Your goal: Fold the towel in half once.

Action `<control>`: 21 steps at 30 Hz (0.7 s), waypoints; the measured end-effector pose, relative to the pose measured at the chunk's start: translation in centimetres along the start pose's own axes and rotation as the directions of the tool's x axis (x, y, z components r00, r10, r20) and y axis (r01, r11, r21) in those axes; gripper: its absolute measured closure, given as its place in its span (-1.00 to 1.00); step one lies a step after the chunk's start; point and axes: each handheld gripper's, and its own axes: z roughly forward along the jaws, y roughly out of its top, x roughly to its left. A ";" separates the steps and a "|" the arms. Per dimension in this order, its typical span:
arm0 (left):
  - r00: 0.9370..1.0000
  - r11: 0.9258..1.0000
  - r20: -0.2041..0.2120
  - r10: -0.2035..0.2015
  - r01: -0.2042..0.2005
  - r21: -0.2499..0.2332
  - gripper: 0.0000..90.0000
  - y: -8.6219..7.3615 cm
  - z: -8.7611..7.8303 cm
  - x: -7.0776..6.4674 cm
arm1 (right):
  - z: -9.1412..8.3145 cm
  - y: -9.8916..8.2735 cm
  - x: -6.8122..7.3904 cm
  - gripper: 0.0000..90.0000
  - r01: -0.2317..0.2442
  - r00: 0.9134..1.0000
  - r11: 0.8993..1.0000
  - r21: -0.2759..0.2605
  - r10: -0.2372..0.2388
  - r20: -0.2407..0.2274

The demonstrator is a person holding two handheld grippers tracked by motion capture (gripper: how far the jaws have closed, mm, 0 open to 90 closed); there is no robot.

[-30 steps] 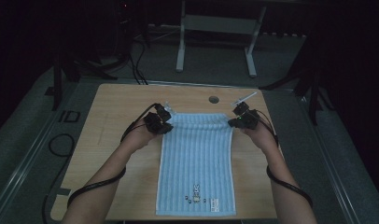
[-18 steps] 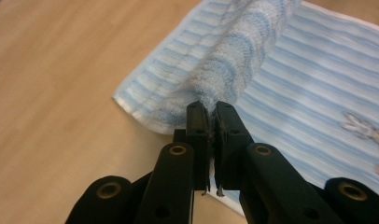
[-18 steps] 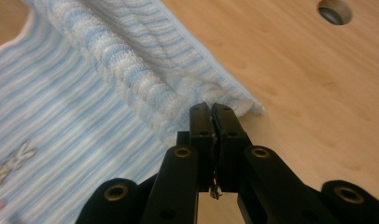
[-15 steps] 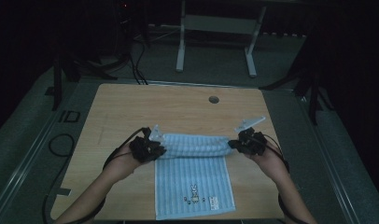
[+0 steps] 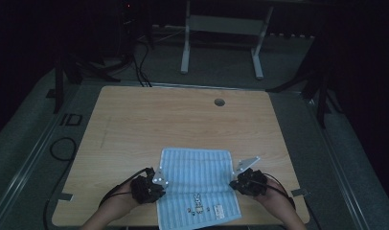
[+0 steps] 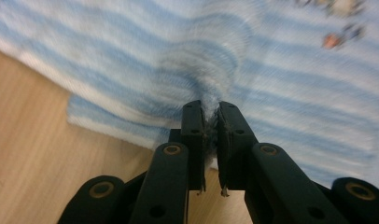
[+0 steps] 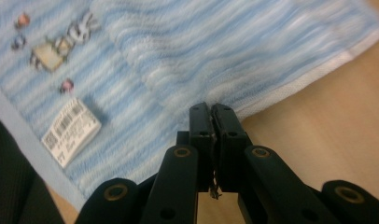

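On the near half of the wooden desk (image 5: pixel 135 124) lies a blue-and-white striped towel (image 5: pixel 197 167), folded over on itself so that its far half is doubled back toward the person. The left hand-held gripper (image 5: pixel 154 184) sits at the towel's left edge, and in the left gripper view its black jaws stand almost together with a pinch of the striped cloth (image 6: pixel 211 105) bunched up between the pads; the jaws have just been easing apart a little, yet the cloth is still caught in the narrow gap. The right hand-held gripper (image 5: pixel 240 182) is at the towel's right edge, and in the right gripper view its jaws are pressed nearly flat against each other on the towel's hem (image 7: pixel 211 108), with a frayed thread hanging between them. Near that gripper, on the lower layer of towel, lie a small white barcode label (image 7: pixel 72 130) and some little embroidered figures (image 7: pixel 57 44).
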 end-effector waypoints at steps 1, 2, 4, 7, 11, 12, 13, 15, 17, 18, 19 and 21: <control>1.000 1.000 0.000 0.000 0.000 0.000 0.80 0.0 0.0 0.0 | 0.2 -0.2 0.1 0.93 -0.008 1.000 1.000 0.001 0.008 -0.004; 1.000 1.000 0.010 -0.008 0.008 -0.008 0.80 -0.1 0.4 0.4 | 0.5 -0.4 0.1 0.93 -0.010 1.000 1.000 0.006 0.010 -0.006; 1.000 1.000 0.016 -0.014 0.014 -0.014 0.80 0.0 0.4 0.6 | 0.7 -0.5 0.2 0.93 -0.012 1.000 1.000 0.009 0.012 -0.007; 1.000 0.999 0.026 0.017 -0.016 -0.036 0.76 0.7 1.0 1.7 | 1.0 -1.2 -0.1 0.93 -0.029 0.999 0.999 0.016 0.029 -0.012; 0.999 0.999 0.034 0.009 -0.007 -0.048 0.76 2.0 1.8 2.5 | 1.0 -2.3 -0.8 0.93 -0.081 0.997 0.997 0.003 0.081 -0.001; 0.999 0.999 0.038 0.015 -0.013 -0.050 0.76 2.4 2.0 2.6 | 0.9 -2.4 -1.0 0.93 -0.085 0.996 0.996 0.003 0.085 0.015; 0.999 0.999 0.038 0.015 -0.013 -0.050 0.76 2.4 2.0 2.6 | 0.7 -2.6 -1.2 0.93 -0.087 0.996 0.996 0.008 0.087 0.026; 0.999 0.999 0.030 0.024 -0.023 -0.049 0.75 3.1 2.3 2.7 | 0.6 -2.8 -1.3 0.93 -0.089 0.996 0.996 0.012 0.088 0.028; 0.999 0.999 0.026 0.029 -0.027 -0.045 0.69 3.6 2.6 2.8 | 0.5 -3.0 -1.5 0.92 -0.097 0.995 0.995 0.017 0.097 0.033; 0.999 0.999 0.026 0.029 -0.027 -0.045 0.69 3.6 2.6 2.8 | 0.4 -3.1 -1.6 0.92 -0.097 0.995 0.995 0.021 0.097 0.027; 0.999 1.000 0.035 0.015 -0.015 -0.027 0.59 4.0 2.6 2.8 | 0.2 -3.1 -1.5 0.82 -0.089 0.996 0.996 0.025 0.089 0.030; 0.999 1.000 0.047 0.001 -0.001 -0.014 0.48 4.1 2.4 2.6 | -0.2 -3.0 -1.6 0.75 -0.081 0.996 0.996 0.026 0.080 0.028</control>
